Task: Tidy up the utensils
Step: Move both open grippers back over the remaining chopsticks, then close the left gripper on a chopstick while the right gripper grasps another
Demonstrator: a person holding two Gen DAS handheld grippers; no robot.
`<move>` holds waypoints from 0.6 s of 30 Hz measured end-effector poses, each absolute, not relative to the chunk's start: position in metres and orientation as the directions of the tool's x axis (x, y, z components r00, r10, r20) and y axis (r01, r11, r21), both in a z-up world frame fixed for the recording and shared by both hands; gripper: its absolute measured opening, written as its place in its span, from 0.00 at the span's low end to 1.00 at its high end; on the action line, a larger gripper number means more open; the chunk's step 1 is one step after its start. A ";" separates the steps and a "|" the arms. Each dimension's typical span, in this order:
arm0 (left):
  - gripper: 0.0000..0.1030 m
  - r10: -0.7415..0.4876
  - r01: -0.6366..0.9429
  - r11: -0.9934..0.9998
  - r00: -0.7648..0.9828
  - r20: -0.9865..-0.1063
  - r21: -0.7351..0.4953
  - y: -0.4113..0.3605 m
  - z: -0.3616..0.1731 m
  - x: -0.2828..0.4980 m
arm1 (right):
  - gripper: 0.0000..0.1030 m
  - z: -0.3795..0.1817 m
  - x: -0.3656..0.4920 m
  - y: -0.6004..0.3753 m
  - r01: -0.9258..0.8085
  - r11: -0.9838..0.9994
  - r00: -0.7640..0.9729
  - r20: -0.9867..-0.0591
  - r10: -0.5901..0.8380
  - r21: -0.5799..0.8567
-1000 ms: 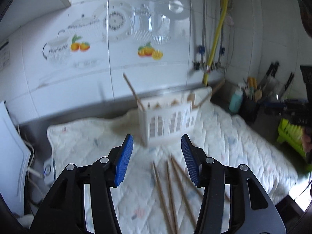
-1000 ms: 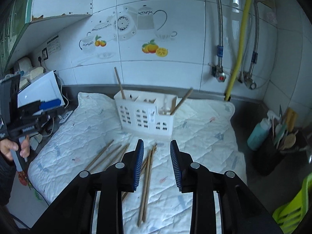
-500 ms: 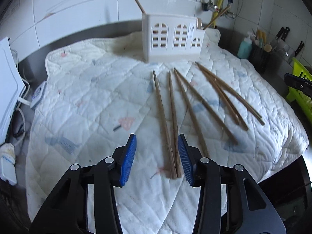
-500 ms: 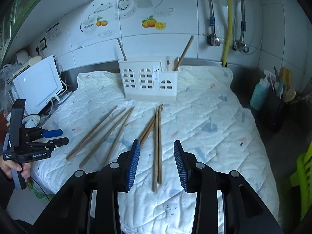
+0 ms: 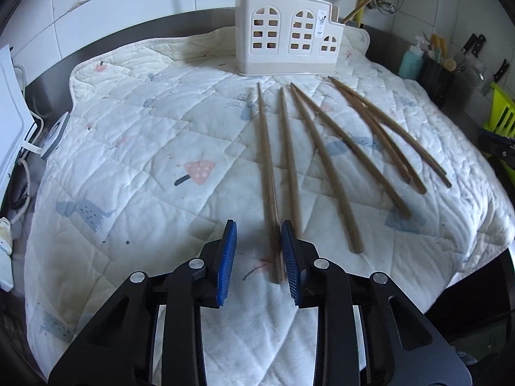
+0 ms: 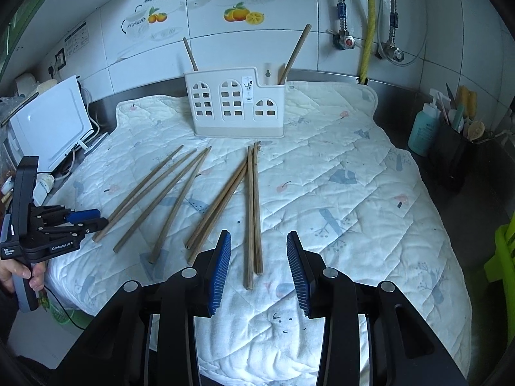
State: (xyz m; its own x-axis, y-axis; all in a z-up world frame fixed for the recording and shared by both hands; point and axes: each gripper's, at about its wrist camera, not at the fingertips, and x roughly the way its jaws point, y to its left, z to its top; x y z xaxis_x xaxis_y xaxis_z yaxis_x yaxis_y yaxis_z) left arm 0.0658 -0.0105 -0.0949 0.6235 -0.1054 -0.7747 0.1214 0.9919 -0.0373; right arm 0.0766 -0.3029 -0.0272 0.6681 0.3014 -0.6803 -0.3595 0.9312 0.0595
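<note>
Several wooden chopsticks lie fanned on a white quilted mat; they also show in the right wrist view. A white utensil holder with arched windows stands at the mat's far side, two chopsticks leaning in it, and shows in the right wrist view. My left gripper is open, low over the mat, its jaws either side of the near end of the leftmost chopstick. My right gripper is open above the near ends of a chopstick pair. The left gripper shows at the right wrist view's left edge.
A white appliance with cables sits left of the mat. A teal bottle and a dark utensil caddy stand at the right. A green rack is at the far right. The tiled wall with pipes is behind.
My left gripper has dropped lower and forward, bringing the leftmost chopstick's near end between its jaws. My right gripper has moved down and closer to the chopstick pair.
</note>
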 end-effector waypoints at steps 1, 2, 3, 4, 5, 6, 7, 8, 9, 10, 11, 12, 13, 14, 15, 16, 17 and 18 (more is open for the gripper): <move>0.28 -0.105 0.118 0.992 0.622 -0.776 -0.040 -0.010 -0.096 0.065 | 0.34 -0.029 0.077 -0.303 -0.360 0.931 0.665 -0.683 0.304 0.064; 0.28 -0.102 0.115 0.993 0.621 -0.777 -0.038 -0.010 -0.096 0.064 | 0.34 -0.031 0.077 -0.302 -0.359 0.931 0.662 -0.686 0.302 0.064; 0.28 -0.099 0.113 0.993 0.620 -0.778 -0.036 -0.010 -0.097 0.063 | 0.34 -0.033 0.077 -0.302 -0.358 0.932 0.661 -0.689 0.298 0.060; 0.27 -0.098 0.114 0.993 0.622 -0.777 -0.033 -0.012 -0.098 0.062 | 0.34 -0.036 0.077 -0.301 -0.354 0.934 0.662 -0.692 0.288 0.050; 0.27 -0.098 0.116 0.993 0.625 -0.774 -0.032 -0.014 -0.098 0.060 | 0.34 -0.039 0.078 -0.301 -0.352 0.935 0.660 -0.696 0.283 0.046; 0.27 -0.097 0.117 0.993 0.628 -0.772 -0.029 -0.015 -0.099 0.059 | 0.34 -0.042 0.079 -0.301 -0.352 0.935 0.655 -0.700 0.283 0.049; 0.25 -0.093 0.116 0.993 0.632 -0.769 -0.024 -0.018 -0.099 0.058 | 0.33 -0.045 0.080 -0.301 -0.352 0.935 0.650 -0.704 0.284 0.052; 0.23 -0.091 0.114 0.993 0.634 -0.768 -0.024 -0.018 -0.100 0.058 | 0.31 -0.048 0.082 -0.300 -0.350 0.935 0.647 -0.708 0.282 0.053; 0.23 -0.089 0.105 0.994 0.638 -0.765 -0.028 -0.017 -0.100 0.057 | 0.28 -0.051 0.082 -0.300 -0.348 0.936 0.645 -0.711 0.281 0.054; 0.19 -0.085 0.096 0.995 0.640 -0.763 -0.030 -0.016 -0.101 0.058 | 0.27 -0.054 0.084 -0.300 -0.347 0.936 0.641 -0.714 0.282 0.059; 0.17 -0.081 0.085 0.996 0.643 -0.761 -0.034 -0.014 -0.101 0.058 | 0.24 -0.056 0.085 -0.300 -0.345 0.937 0.637 -0.717 0.283 0.063; 0.16 -0.083 0.079 0.996 0.645 -0.760 -0.041 -0.013 -0.101 0.058 | 0.22 -0.059 0.086 -0.300 -0.341 0.938 0.636 -0.719 0.281 0.065; 0.16 -0.087 0.074 0.996 0.647 -0.758 -0.051 -0.012 -0.101 0.058 | 0.22 -0.061 0.087 -0.300 -0.338 0.939 0.634 -0.721 0.279 0.066; 0.16 -0.089 0.071 0.996 0.649 -0.756 -0.057 -0.011 -0.101 0.057 | 0.21 -0.064 0.088 -0.300 -0.335 0.940 0.634 -0.723 0.275 0.064; 0.16 -0.091 0.071 0.996 0.651 -0.754 -0.059 -0.011 -0.102 0.057 | 0.17 -0.066 0.088 -0.300 -0.331 0.942 0.635 -0.724 0.269 0.059; 0.16 -0.094 0.071 0.995 0.653 -0.751 -0.064 -0.011 -0.102 0.057 | 0.16 -0.069 0.089 -0.299 -0.331 0.942 0.633 -0.726 0.268 0.059; 0.16 -0.100 0.071 0.995 0.654 -0.750 -0.070 -0.010 -0.102 0.056 | 0.14 -0.072 0.090 -0.299 -0.333 0.941 0.628 -0.729 0.272 0.064; 0.16 -0.105 0.072 0.994 0.654 -0.749 -0.076 -0.009 -0.102 0.056 | 0.11 -0.076 0.091 -0.298 -0.331 0.941 0.624 -0.732 0.272 0.067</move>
